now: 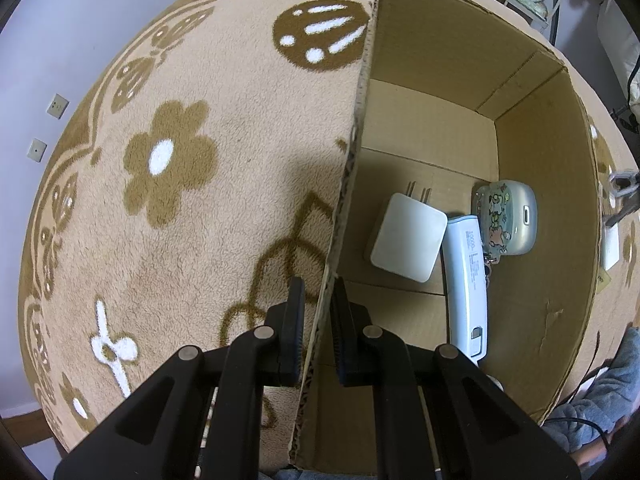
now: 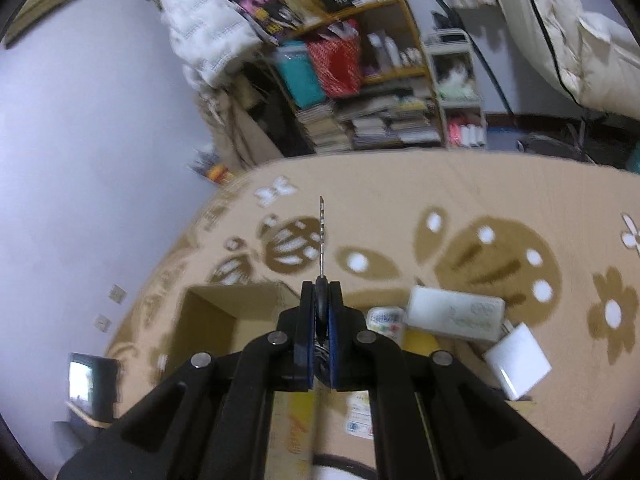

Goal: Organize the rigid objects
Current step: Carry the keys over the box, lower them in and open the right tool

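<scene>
On my left wrist view, the left gripper [image 1: 316,300] pinches the left wall of the cardboard box [image 1: 362,92], a charger [image 1: 408,236] and power bank [image 1: 468,280] lying inside, while on my blurred right view the right gripper [image 2: 321,300] clamps what looks like a key [image 2: 321,240] above the rug [image 2: 440,200].

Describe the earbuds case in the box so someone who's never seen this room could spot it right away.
Look into the open cardboard box standing on the tan flowered rug. Three things lie on its floor near the right wall: a white wall charger, a long pale blue power bank and the earbuds case. It is the rounded one, in a clear cover with cartoon stickers.
</scene>
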Available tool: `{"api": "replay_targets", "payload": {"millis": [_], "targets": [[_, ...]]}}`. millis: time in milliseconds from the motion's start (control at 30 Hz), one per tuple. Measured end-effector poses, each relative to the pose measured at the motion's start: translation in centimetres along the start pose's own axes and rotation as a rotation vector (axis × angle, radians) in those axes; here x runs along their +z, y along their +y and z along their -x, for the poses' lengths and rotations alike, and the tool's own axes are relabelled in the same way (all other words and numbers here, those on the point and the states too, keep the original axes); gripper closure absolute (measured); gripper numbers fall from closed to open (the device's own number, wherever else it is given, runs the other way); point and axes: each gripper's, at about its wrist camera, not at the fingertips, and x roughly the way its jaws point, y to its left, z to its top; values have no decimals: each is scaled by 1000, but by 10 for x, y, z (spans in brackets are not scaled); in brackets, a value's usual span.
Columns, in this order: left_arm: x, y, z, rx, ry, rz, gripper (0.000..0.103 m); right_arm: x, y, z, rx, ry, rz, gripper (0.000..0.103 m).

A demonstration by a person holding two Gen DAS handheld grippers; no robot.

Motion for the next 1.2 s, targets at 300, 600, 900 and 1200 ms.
{"api": "replay_targets", "payload": {"millis": [300, 600, 900, 1200], "targets": [[0, -3, 0, 8, -1, 1, 92, 3, 61, 12, 135, -45, 115, 96], [-1, -5, 2, 17, -4, 7, 92, -32, 83, -29, 134, 88, 183, 96], [-1, -5, 2, 16, -3, 3, 92, -52, 70, -57, 87, 179, 174, 96], [0, -3, 2, 13, -2, 5, 92, -63, 64, -72, 70, 241, 168, 96]]}}
